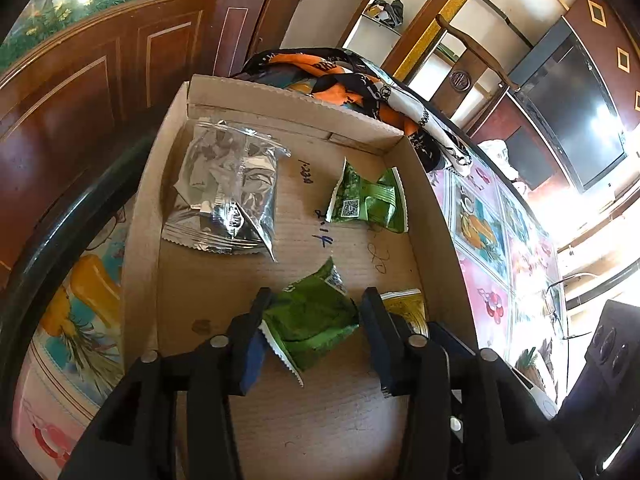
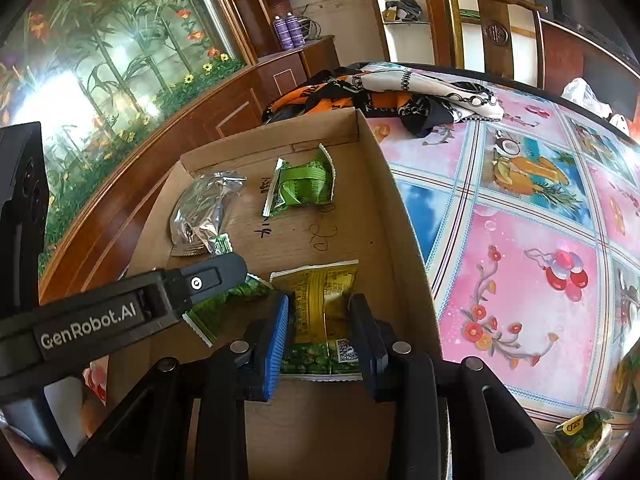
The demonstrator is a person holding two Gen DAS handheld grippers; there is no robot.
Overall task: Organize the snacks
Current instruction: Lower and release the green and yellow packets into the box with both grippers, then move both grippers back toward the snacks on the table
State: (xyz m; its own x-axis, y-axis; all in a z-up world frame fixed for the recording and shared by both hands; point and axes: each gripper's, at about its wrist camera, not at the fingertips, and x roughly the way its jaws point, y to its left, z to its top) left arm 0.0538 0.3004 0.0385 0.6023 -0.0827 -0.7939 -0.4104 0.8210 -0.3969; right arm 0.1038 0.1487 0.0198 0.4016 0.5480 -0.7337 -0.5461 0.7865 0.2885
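Observation:
A shallow cardboard box (image 1: 436, 216) (image 2: 400, 216) holds several snack packets. My left gripper (image 1: 316, 296) stands open on either side of a green packet (image 1: 312, 320) that lies on the box floor; the right pad is just clear of it. In the right wrist view one left finger (image 2: 216, 272) covers part of that green packet (image 2: 236, 296). My right gripper (image 2: 320, 300) is shut on a yellow-and-green packet (image 2: 324, 308), low in the box's near right corner, and its edge shows as the yellow packet (image 1: 408, 308). A silver packet (image 1: 224, 192) (image 2: 204, 212) and another green packet (image 1: 368, 200) (image 2: 304, 188) lie farther in.
The box sits on a table with a pink pictured cloth (image 2: 520, 240). A crumpled orange, black and white scarf (image 1: 360, 88) (image 2: 400, 96) lies behind the box. One more snack packet (image 2: 584, 436) lies on the cloth at the near right. A wooden chair (image 2: 496, 32) stands beyond the table.

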